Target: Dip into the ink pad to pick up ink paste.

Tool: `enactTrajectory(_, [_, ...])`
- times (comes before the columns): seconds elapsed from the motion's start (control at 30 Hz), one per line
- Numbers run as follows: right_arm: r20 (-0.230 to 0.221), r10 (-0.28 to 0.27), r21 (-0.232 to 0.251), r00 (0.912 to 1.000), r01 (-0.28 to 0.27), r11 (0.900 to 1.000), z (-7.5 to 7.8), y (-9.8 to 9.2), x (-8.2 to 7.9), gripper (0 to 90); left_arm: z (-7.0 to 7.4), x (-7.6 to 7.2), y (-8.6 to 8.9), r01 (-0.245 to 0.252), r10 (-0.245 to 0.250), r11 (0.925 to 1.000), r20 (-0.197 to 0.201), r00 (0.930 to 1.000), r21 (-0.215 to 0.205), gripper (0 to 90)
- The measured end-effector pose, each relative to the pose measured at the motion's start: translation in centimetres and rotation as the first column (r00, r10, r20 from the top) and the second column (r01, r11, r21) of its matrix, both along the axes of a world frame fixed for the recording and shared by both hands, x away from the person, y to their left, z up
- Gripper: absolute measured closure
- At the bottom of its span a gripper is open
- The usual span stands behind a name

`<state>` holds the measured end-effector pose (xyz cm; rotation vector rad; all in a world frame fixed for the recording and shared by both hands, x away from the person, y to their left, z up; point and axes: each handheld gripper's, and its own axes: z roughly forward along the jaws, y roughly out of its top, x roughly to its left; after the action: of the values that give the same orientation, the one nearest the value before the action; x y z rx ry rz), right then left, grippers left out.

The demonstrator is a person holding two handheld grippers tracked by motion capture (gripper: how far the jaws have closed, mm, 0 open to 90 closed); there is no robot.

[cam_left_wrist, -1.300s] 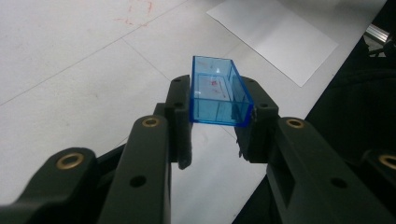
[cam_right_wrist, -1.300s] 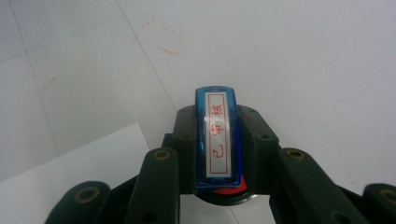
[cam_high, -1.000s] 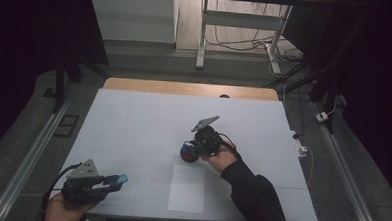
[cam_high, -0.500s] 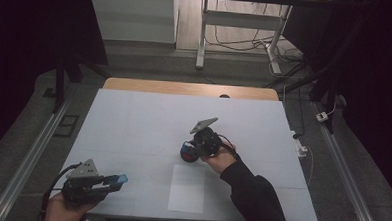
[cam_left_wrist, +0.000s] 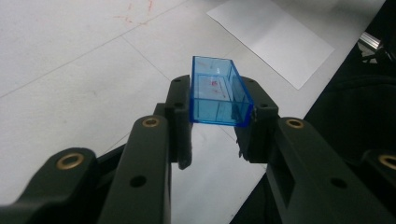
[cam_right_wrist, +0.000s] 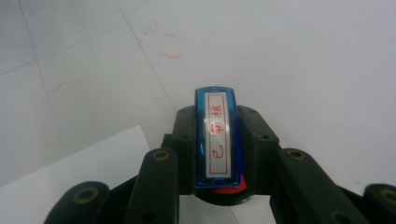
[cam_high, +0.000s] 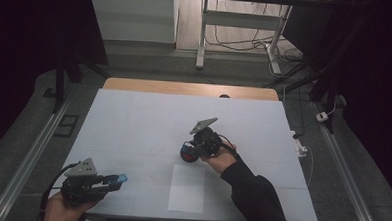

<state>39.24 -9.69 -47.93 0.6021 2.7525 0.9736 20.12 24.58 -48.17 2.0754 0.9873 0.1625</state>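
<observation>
The blue cap [cam_left_wrist: 218,93] sits clamped between the left tongs [cam_left_wrist: 215,122], open side up. Beyond them lies a white paper sheet [cam_high: 188,188] on the counter [cam_high: 133,123]. Farther off, the right tongs [cam_right_wrist: 217,140] grip the stamp [cam_right_wrist: 217,135], label facing up.

Blue cap [cam_left_wrist: 218,93]: clear, tinted plastic, glossy, smooth walls, faint red smears showing through it. Stamp [cam_right_wrist: 217,135]: glossy blue plastic body, smooth and rounded, with a shiny label face printed in red characters; a red part at its base, plastic by the look of it. Left gripper [cam_left_wrist: 215,123] and right gripper [cam_right_wrist: 217,144]: matt black plastic jaws, slightly grainy, with brass-coloured metal rivets. Table [cam_high: 148,118]: matt white surface, smooth, with thin seam lines and small red ink marks; a bare wood strip along its far edge. Paper sheet [cam_high: 187,188]: plain white, matt, flat. Sleeve [cam_high: 253,193]: dark cloth.
</observation>
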Motion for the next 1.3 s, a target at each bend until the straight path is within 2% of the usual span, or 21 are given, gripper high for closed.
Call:
enactTrajectory(0.3, [0.010,-0.007,0.000,0.9999,0.007,1.000,0.4,-0.3,0.0,69.9,0.0,0.0,0.0,-0.002,0.002,1.0000,-0.003,1.0000,0.005,68.9])
enactTrajectory(0.67, [0.000,0.006,0.052,1.0000,-0.006,0.999,1.5,-1.0,-0.4,69.9,0.0,0.0,-0.1,-0.004,0.004,0.9999,0.002,1.0000,0.012,69.0])
enactTrajectory(0.83, [0.005,0.021,0.056,0.9998,-0.021,0.998,1.9,-1.2,-0.9,69.9,0.0,0.0,0.0,-0.002,0.002,1.0000,0.003,1.0000,0.003,68.9])
enactTrajectory(1.3, [-0.003,0.042,0.105,0.9991,-0.041,0.994,3.1,-1.5,-2.5,69.9,0.1,-0.1,0.0,0.000,0.000,1.0000,0.005,1.0000,0.001,68.9])
